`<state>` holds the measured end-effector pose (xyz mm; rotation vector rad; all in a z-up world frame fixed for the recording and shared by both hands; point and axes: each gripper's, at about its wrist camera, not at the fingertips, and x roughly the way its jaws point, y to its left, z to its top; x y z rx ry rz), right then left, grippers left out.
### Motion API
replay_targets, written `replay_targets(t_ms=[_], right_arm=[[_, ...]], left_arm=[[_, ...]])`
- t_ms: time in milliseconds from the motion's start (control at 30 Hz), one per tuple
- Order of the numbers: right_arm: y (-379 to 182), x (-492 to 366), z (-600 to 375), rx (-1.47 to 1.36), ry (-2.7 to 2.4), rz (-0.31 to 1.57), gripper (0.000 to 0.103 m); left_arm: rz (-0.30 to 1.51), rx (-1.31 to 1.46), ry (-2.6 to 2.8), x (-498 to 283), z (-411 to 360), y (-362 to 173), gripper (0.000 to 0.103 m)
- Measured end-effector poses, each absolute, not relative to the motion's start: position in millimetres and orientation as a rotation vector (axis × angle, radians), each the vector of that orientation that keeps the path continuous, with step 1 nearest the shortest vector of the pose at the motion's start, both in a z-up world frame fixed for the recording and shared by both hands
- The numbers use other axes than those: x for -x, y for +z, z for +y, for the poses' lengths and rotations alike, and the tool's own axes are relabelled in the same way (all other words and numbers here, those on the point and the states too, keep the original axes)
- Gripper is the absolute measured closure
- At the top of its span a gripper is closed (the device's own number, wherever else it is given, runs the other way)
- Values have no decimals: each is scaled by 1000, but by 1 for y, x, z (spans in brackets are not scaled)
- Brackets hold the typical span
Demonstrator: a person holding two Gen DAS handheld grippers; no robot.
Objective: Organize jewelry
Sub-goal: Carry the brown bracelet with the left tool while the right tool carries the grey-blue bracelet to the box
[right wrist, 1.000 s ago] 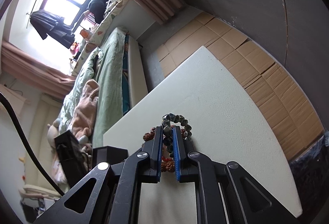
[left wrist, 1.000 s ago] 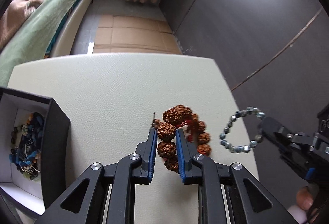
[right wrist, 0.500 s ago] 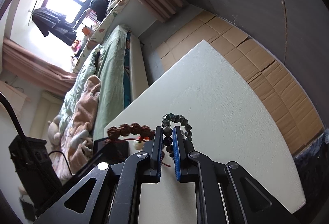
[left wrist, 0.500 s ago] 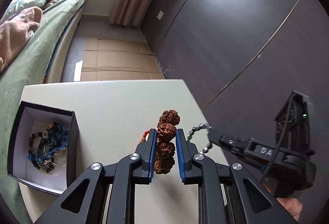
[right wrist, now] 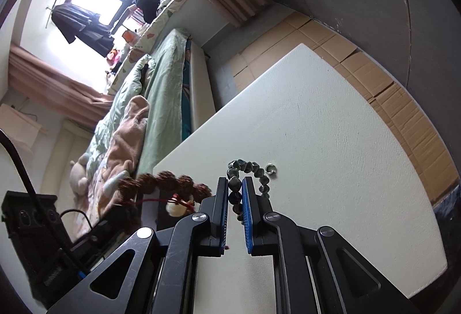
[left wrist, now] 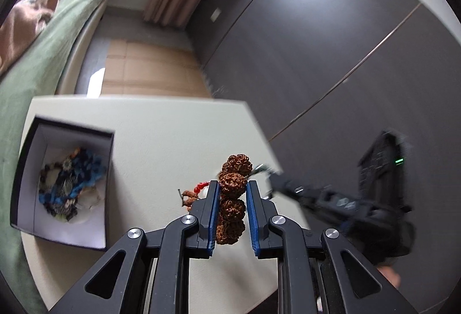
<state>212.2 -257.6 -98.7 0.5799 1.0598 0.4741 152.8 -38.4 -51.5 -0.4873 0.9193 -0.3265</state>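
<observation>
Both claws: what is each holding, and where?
Left claw: knobbly brown seed-bead bracelet, pinched across its beads. Right claw: grey-green stone-bead bracelet, one bead.

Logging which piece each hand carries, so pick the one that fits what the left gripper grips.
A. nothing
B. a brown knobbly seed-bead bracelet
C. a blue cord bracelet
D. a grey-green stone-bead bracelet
B: the left gripper has its blue pads closed on the brown knobbly seed-bead bracelet, lifted above the table.
</observation>
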Motion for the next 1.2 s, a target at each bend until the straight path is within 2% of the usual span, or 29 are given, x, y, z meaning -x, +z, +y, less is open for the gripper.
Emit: replay_targets(t_ms=[133, 767, 933, 1200], right_arm=[[-100, -211, -255, -569, 467, 1070, 92], [-96, -211, -270, -574, 432, 1067, 92], [-92, -209, -275, -584, 427, 1057, 92], [-89, -208, -281, -609, 421, 1033, 92]], left_arm=[[1027, 370, -151, -164, -40, -80, 84], [1092, 327, -134, -200, -75, -122, 84], [1073, 354, -159, -197, -80, -120, 84], [949, 387, -248, -176, -75, -77, 84]])
